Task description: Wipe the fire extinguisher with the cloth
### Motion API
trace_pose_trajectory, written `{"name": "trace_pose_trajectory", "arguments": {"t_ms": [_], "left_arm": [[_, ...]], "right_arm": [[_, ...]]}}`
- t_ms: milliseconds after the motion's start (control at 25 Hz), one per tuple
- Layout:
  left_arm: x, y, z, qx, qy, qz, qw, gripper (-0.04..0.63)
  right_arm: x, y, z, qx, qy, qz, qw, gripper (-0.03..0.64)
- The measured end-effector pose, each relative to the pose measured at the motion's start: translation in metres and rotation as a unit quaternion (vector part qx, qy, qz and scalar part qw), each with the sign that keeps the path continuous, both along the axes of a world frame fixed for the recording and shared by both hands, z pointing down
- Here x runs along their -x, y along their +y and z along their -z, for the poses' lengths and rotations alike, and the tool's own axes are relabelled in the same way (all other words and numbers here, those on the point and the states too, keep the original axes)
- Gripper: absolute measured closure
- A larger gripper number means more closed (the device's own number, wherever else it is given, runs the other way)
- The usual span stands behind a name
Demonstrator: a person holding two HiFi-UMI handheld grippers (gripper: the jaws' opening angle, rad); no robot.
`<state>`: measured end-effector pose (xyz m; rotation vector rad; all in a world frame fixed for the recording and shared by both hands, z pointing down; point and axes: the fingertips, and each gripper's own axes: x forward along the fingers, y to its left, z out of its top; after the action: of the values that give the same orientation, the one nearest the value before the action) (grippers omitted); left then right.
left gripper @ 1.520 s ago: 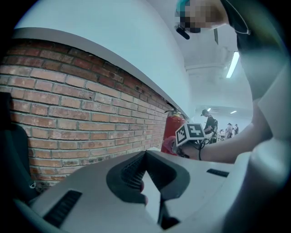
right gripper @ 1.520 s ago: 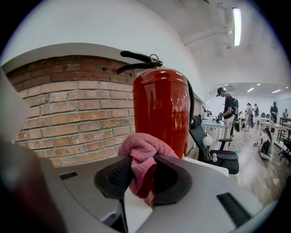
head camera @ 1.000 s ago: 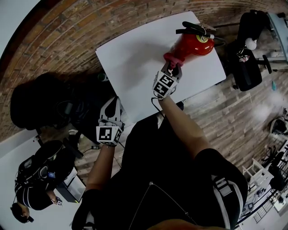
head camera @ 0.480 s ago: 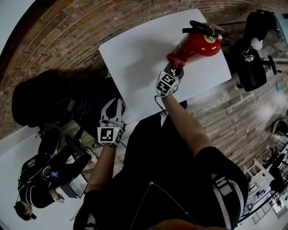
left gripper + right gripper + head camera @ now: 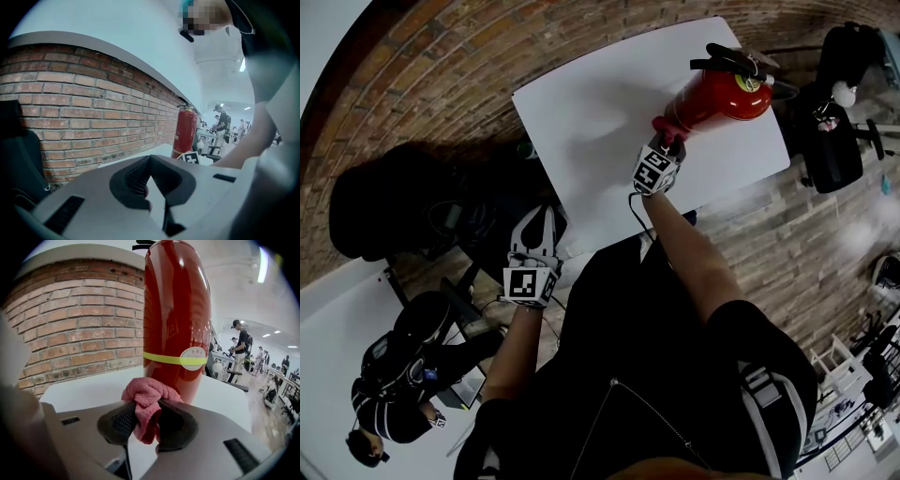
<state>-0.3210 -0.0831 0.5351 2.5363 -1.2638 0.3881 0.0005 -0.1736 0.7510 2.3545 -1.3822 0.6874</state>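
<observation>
- Between the jaws of the right gripper [image 5: 146, 423] sits a bunched pink cloth [image 5: 148, 397]. The jaws are clamped on it, and a wad sticks out past the tips.
- That wad looks pressed against the low front of the red fire extinguisher [image 5: 174, 310], below its yellow band.
- From the head view, the right gripper [image 5: 667, 142] reaches out over the white table [image 5: 581, 103]. The cloth [image 5: 668, 125] meets the base end of the fire extinguisher [image 5: 724, 94], which stands upright near the table's far right corner.
- The left gripper [image 5: 150, 187] has its jaws together with nothing between them. It hangs off the table's near edge by the person's hip [image 5: 536, 225], well apart from the work.
- Progress, as a judgement: the cloth is in hand and at the cylinder, so wiping seems to be under way at the bottom. The upper body, the shoulder, the black handle and the side facing the brick wall [image 5: 441, 84] all look left to do. No mark on the paint shows which parts are already wiped.
- In the way: the black handle and hose at the top will snag a wide stroke, and nothing steadies the cylinder, so a firm push could slide or tip it toward the table's edge.
- Around: a black bag on a chair [image 5: 830, 131] just beyond that corner, dark gear on the floor at the left, and a seated person [image 5: 403, 375] at a second white table.
</observation>
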Motion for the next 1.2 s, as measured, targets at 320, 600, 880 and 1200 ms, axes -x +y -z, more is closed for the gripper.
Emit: {"name": "trace_pose_trajectory", "arguments": {"t_ms": [320,600,880,1200], "left_arm": [[0.005,0.0,0.006,-0.006,-0.014,0.002,0.9999,0.577],[0.001,0.003,0.01,-0.009,-0.009,0.003,0.9999,0.577],[-0.01,0.006,0.018,-0.018,-0.008,-0.007,0.9998,0.577],[-0.026,0.007,0.034,-0.037,0.012,-0.017,0.9991,0.577]], "right_arm": [[-0.003,0.002,-0.047,0.043,-0.049,-0.01,0.998,0.503],[-0.003,0.003,-0.06,0.043,-0.058,0.012,0.997,0.503],[-0.002,0.009,-0.051,0.05,-0.076,0.035,0.995,0.503],[0.016,0.017,0.044,-0.033,-0.072,0.143,0.987,0.503]]}}
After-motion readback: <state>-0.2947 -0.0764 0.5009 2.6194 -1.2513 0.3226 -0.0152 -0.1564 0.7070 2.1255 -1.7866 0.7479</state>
